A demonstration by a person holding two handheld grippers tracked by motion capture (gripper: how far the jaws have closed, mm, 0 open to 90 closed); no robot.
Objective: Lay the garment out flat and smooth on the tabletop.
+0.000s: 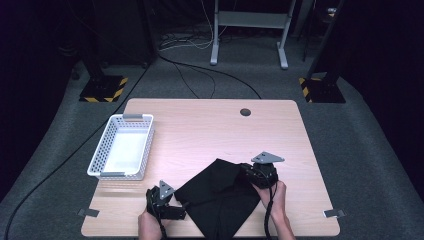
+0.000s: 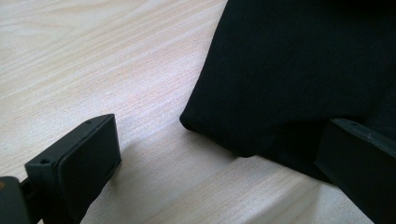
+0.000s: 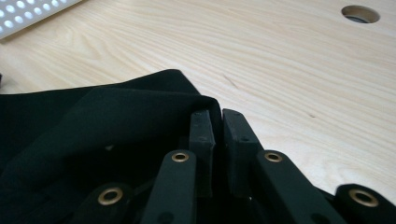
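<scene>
A black cloth [image 1: 220,197] lies rumpled on the front middle of the wooden table [image 1: 210,130]. My right gripper [image 1: 246,172] is at the cloth's right corner. In the right gripper view this gripper [image 3: 218,114] is shut on a fold of the cloth [image 3: 116,116], whose edge wraps over the jaw tips. My left gripper [image 1: 179,209] rests on the table at the cloth's left corner. The left gripper view shows it [image 2: 219,135] open wide, with a rounded corner of the cloth [image 2: 303,60] lying between the jaws, close to the right one.
A white perforated basket [image 1: 125,120] stands at the table's left side, and its corner shows in the right gripper view [image 3: 28,14]. A round cable hole [image 1: 245,112] sits near the far edge. Bare wood stretches between the basket and the cloth.
</scene>
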